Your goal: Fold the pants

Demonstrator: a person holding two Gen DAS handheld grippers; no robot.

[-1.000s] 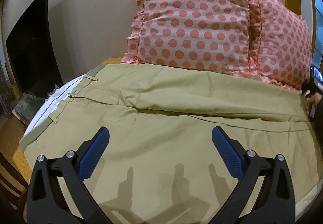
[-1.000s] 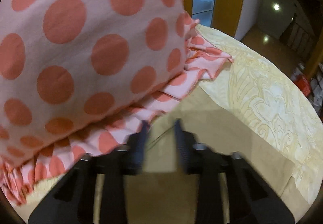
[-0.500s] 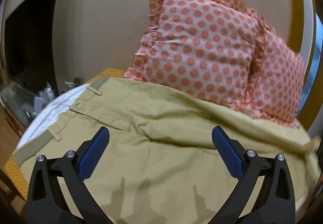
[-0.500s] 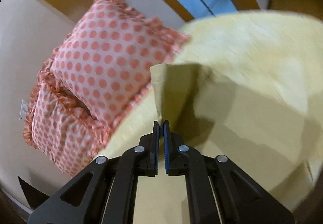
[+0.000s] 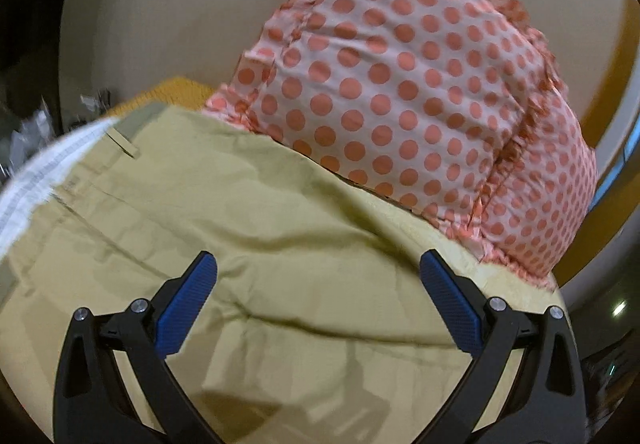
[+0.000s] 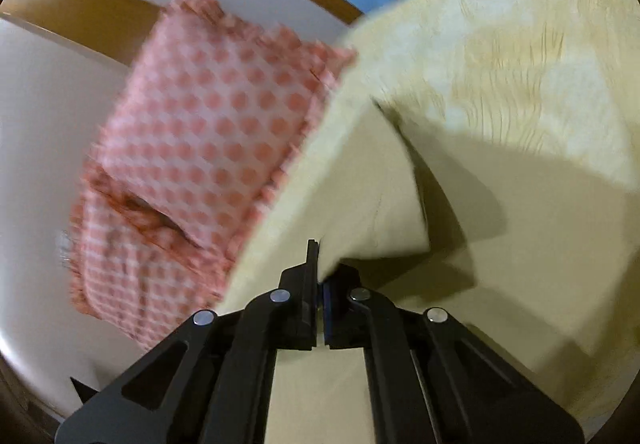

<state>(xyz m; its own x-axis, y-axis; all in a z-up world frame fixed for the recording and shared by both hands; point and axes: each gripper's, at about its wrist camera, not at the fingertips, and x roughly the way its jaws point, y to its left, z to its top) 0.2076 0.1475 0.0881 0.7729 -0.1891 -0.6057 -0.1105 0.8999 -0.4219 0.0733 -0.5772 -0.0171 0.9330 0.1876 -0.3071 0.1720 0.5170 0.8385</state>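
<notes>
Khaki pants (image 5: 280,236) now rise by the leg end pinched in the right gripper (image 6: 320,276), lifted since 1 second ago beside the polka-dot pillow (image 5: 400,92), while the left gripper (image 5: 318,300) hovers wide open, empty, above the thigh cloth spread between its jaws, so folding has begun.

The left claw (image 5: 318,308) stands wide apart, its blue-padded fingers (image 5: 186,310) spread and touching nothing between them. The right claw (image 6: 320,276) is pinched together, its fingers clamped on a fold of pants (image 6: 372,196) cloth lifted just ahead of the tips.
</notes>
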